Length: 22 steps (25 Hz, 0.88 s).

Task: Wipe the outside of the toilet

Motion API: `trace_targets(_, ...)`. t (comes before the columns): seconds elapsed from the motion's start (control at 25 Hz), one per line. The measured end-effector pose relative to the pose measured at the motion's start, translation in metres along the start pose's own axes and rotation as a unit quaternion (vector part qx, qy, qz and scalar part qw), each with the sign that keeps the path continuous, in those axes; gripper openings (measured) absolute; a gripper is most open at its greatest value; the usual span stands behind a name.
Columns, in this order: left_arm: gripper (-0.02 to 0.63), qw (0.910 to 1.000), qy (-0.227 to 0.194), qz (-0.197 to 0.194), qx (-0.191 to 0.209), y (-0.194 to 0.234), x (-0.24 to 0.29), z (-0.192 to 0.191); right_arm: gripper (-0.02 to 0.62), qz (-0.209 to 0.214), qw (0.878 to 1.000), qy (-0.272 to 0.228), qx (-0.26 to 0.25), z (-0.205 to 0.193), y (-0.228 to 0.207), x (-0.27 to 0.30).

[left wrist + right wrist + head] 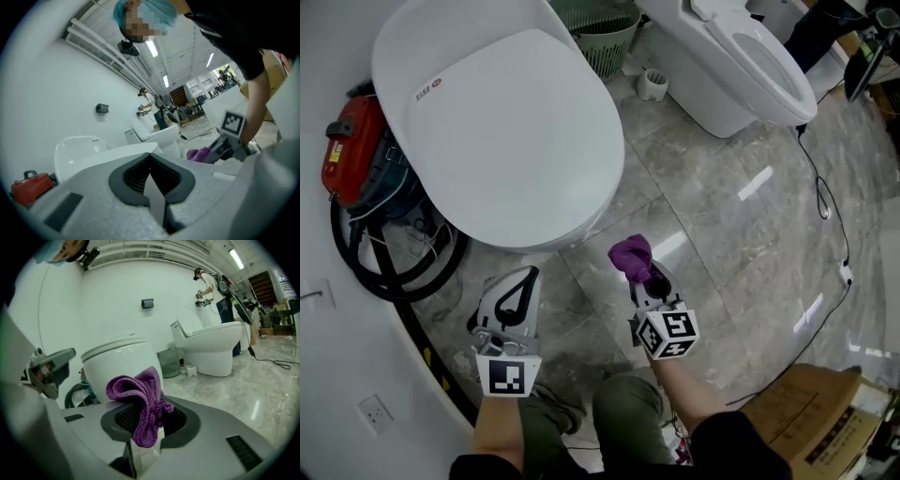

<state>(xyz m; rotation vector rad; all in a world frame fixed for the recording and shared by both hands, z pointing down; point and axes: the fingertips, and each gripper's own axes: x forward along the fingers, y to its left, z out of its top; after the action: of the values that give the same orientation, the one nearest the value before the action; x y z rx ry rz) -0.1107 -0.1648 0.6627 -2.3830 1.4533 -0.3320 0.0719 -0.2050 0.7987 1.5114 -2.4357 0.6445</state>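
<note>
The white toilet (502,122) with its lid down fills the upper left of the head view, and it also stands ahead in the right gripper view (122,363). A purple cloth (630,255) bunches at the tip of my right gripper (645,277), which is shut on it a little in front of the bowl's lower right side. In the right gripper view the cloth (140,399) droops over the pads. My left gripper (525,279) is shut with nothing in it, just below the bowl's front. Its pads meet in the left gripper view (150,157).
A second toilet (741,56) stands at the upper right, with a green basket (607,39) between the two. A red machine (349,150) and a black hose (394,277) lie left of the bowl. A cable (827,206) crosses the marble floor. A cardboard box (825,422) sits at the lower right.
</note>
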Motion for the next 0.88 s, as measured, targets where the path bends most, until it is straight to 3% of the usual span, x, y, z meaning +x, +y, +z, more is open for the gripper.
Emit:
trace_targets(0.12, 0.000, 0.9980, 0.046, -0.004, -0.044, -0.002, -0.017, 0.006, 0.104, 0.016, 1.000, 0.017, -0.009, 0.024, 0.031, -0.045)
trace_targets(0.36, 0.000, 0.9889, 0.118, -0.044, -0.079, -0.002, -0.058, 0.082, 0.104, 0.011, 1.000, 0.015, -0.002, 0.106, 0.056, -0.127)
trace_targets(0.52, 0.000, 0.9860, 0.137, -0.039, -0.088, 0.016, -0.063, 0.158, 0.104, 0.017, 1.000, 0.010, -0.014, 0.178, 0.069, -0.175)
trace_targets(0.88, 0.000, 0.9863, 0.131, -0.028, -0.097, 0.060, -0.059, 0.330, 0.104, 0.052, 0.997, -0.003, -0.050, 0.342, 0.106, -0.274)
